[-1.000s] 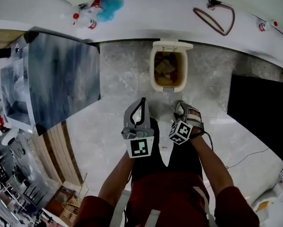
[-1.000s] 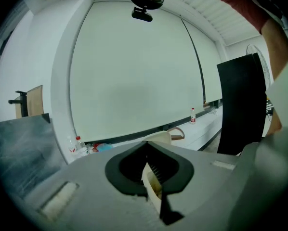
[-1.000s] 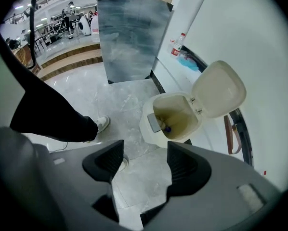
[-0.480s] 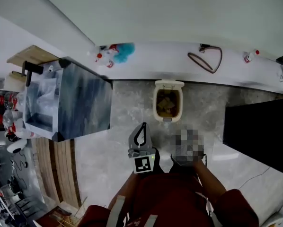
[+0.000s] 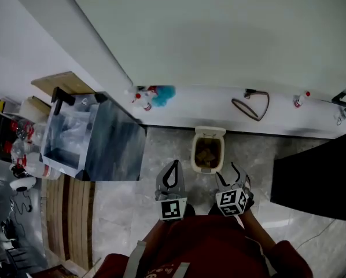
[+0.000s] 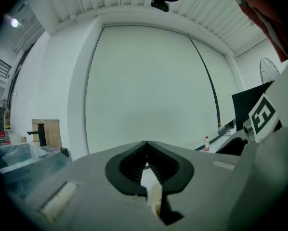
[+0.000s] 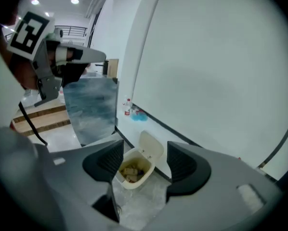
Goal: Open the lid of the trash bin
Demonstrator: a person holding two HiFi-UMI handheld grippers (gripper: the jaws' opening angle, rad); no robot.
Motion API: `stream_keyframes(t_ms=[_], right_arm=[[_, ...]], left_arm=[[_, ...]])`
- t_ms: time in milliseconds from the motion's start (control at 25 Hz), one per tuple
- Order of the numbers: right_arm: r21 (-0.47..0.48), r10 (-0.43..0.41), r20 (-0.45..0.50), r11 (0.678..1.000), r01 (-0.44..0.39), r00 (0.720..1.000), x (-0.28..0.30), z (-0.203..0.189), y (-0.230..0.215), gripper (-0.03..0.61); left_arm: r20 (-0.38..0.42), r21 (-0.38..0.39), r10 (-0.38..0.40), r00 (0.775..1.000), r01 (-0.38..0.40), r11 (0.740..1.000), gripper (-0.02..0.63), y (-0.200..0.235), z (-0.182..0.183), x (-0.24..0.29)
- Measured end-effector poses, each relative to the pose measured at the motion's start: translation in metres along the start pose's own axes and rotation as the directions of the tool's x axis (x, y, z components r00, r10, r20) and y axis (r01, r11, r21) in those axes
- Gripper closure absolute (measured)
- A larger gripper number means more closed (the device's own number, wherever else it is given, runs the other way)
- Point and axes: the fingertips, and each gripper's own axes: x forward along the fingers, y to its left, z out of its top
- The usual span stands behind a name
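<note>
The cream trash bin stands on the grey floor against the white ledge, its lid tipped up and back, brown rubbish visible inside. In the right gripper view the bin and raised lid sit between the jaws, well away. My left gripper is held near my body, left of the bin, with its jaws shut on nothing. My right gripper hovers beside it, below and right of the bin, jaws open and empty. In its own view the left gripper points at the bare white wall.
A steel-sided counter unit stands at the left. A black panel is on the right. On the white ledge are spray bottles with a blue duster, a looped cable and a small bottle. Wooden flooring runs at the lower left.
The view has risen and drawn back, so the bin looks smaller and farther. Both grippers have pulled in toward my body. The lid stays up throughout.
</note>
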Motion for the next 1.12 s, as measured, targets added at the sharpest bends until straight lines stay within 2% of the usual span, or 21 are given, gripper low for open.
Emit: stream_keyframes(t_ms=[160, 280, 400, 520, 640, 760, 960, 1040, 1120], right_arm=[[0.051, -0.051, 0.133, 0.998, 0.045, 0.99, -0.028, 0.06, -0.022, 0.299], [0.065, -0.101, 0.242, 0.994, 0.088, 0.965, -0.052, 0.105, -0.043, 0.299], [0.081, -0.154, 0.395, 0.988, 0.133, 0.906, -0.08, 0.156, -0.065, 0.299], [0.143, -0.214, 0.522, 0.976, 0.163, 0.826, -0.113, 0.199, -0.09, 0.301], [0.177, -0.253, 0.601, 0.967, 0.182, 0.758, -0.143, 0.23, -0.107, 0.302], [0.155, -0.27, 0.65, 0.962, 0.224, 0.711, -0.158, 0.247, -0.115, 0.305], [0.16, -0.277, 0.671, 0.96, 0.23, 0.688, -0.163, 0.26, -0.115, 0.308], [0.166, -0.278, 0.679, 0.96, 0.226, 0.679, -0.166, 0.261, -0.114, 0.327], [0.167, -0.272, 0.678, 0.962, 0.218, 0.683, -0.168, 0.259, -0.113, 0.363]], left_arm=[[0.039, 0.005, 0.017, 0.999, -0.018, 1.0, 0.607, 0.011, 0.039, -0.004], [0.072, -0.013, 0.02, 0.997, -0.019, 1.0, 0.608, 0.017, 0.069, -0.004], [0.123, 0.0, 0.042, 0.991, -0.043, 0.999, 0.607, 0.028, 0.101, -0.008], [0.171, 0.03, 0.06, 0.984, -0.066, 0.997, 0.608, 0.035, 0.13, -0.013], [0.206, 0.048, 0.073, 0.976, -0.085, 0.995, 0.607, 0.046, 0.155, -0.019], [0.233, 0.063, 0.084, 0.969, -0.101, 0.993, 0.607, 0.056, 0.173, -0.022], [0.248, 0.087, 0.09, 0.965, -0.114, 0.99, 0.607, 0.062, 0.184, -0.022], [0.251, 0.076, 0.091, 0.964, -0.113, 0.991, 0.607, 0.06, 0.183, -0.023], [0.241, 0.065, 0.094, 0.966, -0.113, 0.991, 0.607, 0.058, 0.18, -0.026]])
